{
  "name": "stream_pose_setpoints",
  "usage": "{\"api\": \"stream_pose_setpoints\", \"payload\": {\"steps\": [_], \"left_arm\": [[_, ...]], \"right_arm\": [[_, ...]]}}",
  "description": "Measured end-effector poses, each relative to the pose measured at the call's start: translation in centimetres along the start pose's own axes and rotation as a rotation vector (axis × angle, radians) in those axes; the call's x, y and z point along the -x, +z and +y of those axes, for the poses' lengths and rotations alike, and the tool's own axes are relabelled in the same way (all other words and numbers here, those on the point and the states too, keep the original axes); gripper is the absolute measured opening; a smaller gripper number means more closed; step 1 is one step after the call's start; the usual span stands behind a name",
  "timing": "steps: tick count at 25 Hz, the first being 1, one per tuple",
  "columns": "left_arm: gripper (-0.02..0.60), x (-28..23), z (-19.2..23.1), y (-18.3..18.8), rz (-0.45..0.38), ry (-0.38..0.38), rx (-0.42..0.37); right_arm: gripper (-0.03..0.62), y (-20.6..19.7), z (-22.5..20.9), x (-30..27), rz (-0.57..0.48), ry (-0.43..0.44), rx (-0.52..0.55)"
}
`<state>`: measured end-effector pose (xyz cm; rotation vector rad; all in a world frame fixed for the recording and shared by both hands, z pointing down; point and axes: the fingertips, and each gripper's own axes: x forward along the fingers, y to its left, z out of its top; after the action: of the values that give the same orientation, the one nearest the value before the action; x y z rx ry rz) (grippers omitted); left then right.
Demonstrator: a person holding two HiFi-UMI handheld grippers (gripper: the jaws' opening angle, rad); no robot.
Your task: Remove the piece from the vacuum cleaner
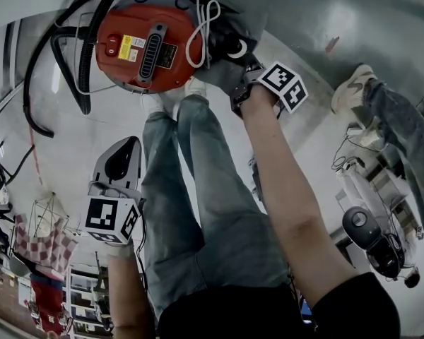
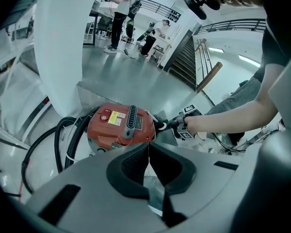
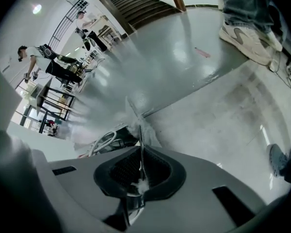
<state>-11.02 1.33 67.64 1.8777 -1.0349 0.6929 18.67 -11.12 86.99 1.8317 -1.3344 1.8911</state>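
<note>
pinching a thin grey crumpled piece [image 1: 222,70] edge-on between its nearly closed pads, our right gripper [image 1: 233,54] is reaching down just beside the round red vacuum cleaner [image 1: 145,44], where that piece is lying. we are holding our left gripper [image 1: 121,150] well apart beside our leg, jaws pressed together on nothing, while the vacuum is standing on the glossy grey floor [image 1: 325,13].

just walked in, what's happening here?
A person stands over a red vacuum cleaner on the floor, with a gripper in each hand. The right gripper is down at the vacuum's side, jaws shut on a thin pale piece, too blurred to identify. The left gripper hangs apart from the vacuum, shut and empty.
</note>
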Motion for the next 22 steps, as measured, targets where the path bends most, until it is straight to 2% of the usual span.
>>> {"api": "stream_pose_setpoints", "payload": {"steps": [5, 12, 22], "left_arm": [[0.020, -0.1, -0.2, 0.0, 0.005, -0.010, -0.008], [0.020, -1.2, -1.9, 0.2, 0.020, -0.060, -0.052], [0.020, -1.1, -3.7, 1.8, -0.004, -0.139, -0.161]], "right_arm": [[0.046, 2.6, -4.3, 2.0, -0.030, -0.054, 0.076], [0.048, 4.3, -8.7, 5.9, -0.042, -0.067, 0.165], [0.048, 4.4, -9.6, 13.5, -0.121, -0.053, 0.160]]}}
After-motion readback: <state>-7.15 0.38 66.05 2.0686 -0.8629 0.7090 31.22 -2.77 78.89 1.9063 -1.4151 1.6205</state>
